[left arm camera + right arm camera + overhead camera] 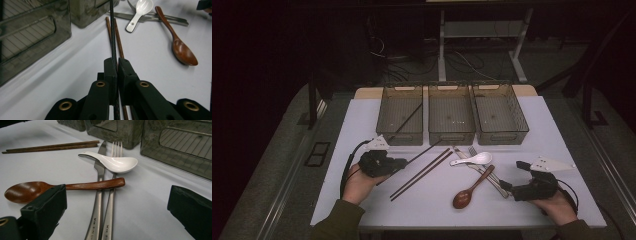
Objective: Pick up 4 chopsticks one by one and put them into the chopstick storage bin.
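My left gripper [403,161] [117,62] is shut on a black chopstick [424,151] [113,35], which points away toward the bins and hangs just above the white table. Two brown chopsticks [422,173] [120,46] lie side by side under it. A second black chopstick [407,119] leans inside the left bin [399,136]. My right gripper [511,188] [117,210] stands open, its jaws wide apart around the handles of a steel knife [100,172] and fork [116,147]. A wooden spoon [468,191] [75,187] lies across them, and a white soup spoon [474,159] [113,163] rests on top.
Three see-through mesh bins stand in a row at the back of the table: the left one, a middle one [451,136] and a right one [503,135], the last two with nothing in them. The table's front edge [452,226] is close to both hands.
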{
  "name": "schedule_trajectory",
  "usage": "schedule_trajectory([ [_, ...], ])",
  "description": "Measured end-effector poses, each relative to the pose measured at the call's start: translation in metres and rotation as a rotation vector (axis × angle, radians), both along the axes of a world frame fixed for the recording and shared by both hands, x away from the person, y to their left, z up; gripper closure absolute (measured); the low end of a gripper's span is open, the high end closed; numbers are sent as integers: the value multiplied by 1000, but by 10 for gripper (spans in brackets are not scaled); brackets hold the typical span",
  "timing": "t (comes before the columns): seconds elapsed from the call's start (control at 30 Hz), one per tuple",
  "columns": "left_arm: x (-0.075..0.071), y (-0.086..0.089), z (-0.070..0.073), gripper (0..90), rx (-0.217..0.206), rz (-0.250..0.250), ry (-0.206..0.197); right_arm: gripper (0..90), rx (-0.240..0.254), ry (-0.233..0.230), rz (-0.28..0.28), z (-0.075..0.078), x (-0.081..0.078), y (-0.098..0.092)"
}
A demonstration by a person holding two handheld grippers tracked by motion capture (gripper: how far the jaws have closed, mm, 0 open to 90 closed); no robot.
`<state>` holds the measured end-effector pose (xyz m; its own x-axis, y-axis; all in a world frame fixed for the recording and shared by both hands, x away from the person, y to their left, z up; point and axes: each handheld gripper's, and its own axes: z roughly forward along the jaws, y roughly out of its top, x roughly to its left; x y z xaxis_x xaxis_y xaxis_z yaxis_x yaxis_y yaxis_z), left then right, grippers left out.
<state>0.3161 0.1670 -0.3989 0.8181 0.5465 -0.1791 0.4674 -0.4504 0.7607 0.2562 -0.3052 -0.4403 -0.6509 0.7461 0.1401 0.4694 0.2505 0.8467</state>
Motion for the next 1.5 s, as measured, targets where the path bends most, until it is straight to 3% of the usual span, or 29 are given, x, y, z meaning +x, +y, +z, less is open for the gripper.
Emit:
schedule_trajectory([
  [0.43,5,-2,16,846,-44,-14,-19,21,5,4,7,-1,1,1],
  [1.0,22,0,28,846,-71,19,-34,21,9,20,31,-4,-1,10],
  [1.5,53,3,44,846,-70,82,-45,21,3,32,28,-6,-2,13],
])
